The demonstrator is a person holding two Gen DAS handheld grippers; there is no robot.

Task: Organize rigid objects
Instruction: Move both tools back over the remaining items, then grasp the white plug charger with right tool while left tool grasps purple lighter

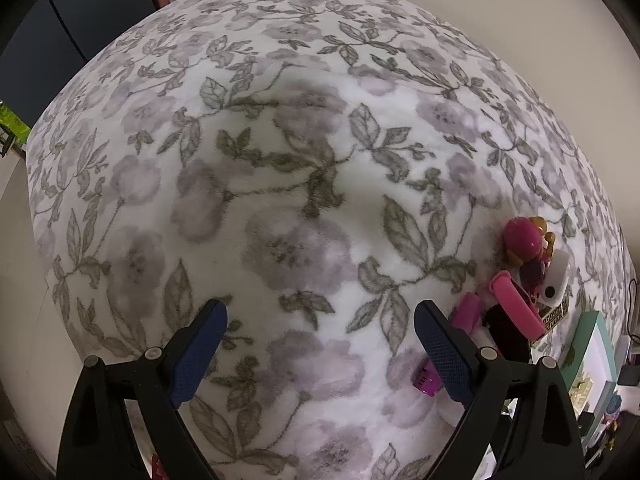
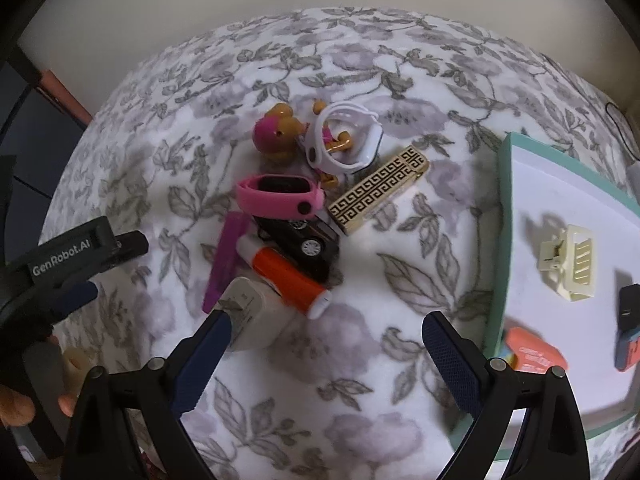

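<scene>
Bare blanket (image 1: pixel 280 200) ahead of left gripper (image 1: pixel 320 344), toy pile (image 2: pixel 296 208) crowding right gripper (image 2: pixel 328 356)

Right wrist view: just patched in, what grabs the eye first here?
A cluster of small items lies mid-blanket: a pink band over a black toy car, an orange-and-white tube in front, and a gold patterned box to the right. A teal-edged tray at right holds a cream hair clip.

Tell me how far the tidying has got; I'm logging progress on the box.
Done: a cream hair claw clip and some coral and dark items lie in the teal-rimmed white box. In hand: nothing; the left hand-held gripper and right hand-held gripper are both open. Left: the pink smartwatch, black toy car, orange-and-white tube and others remain piled on the floral blanket.
</scene>
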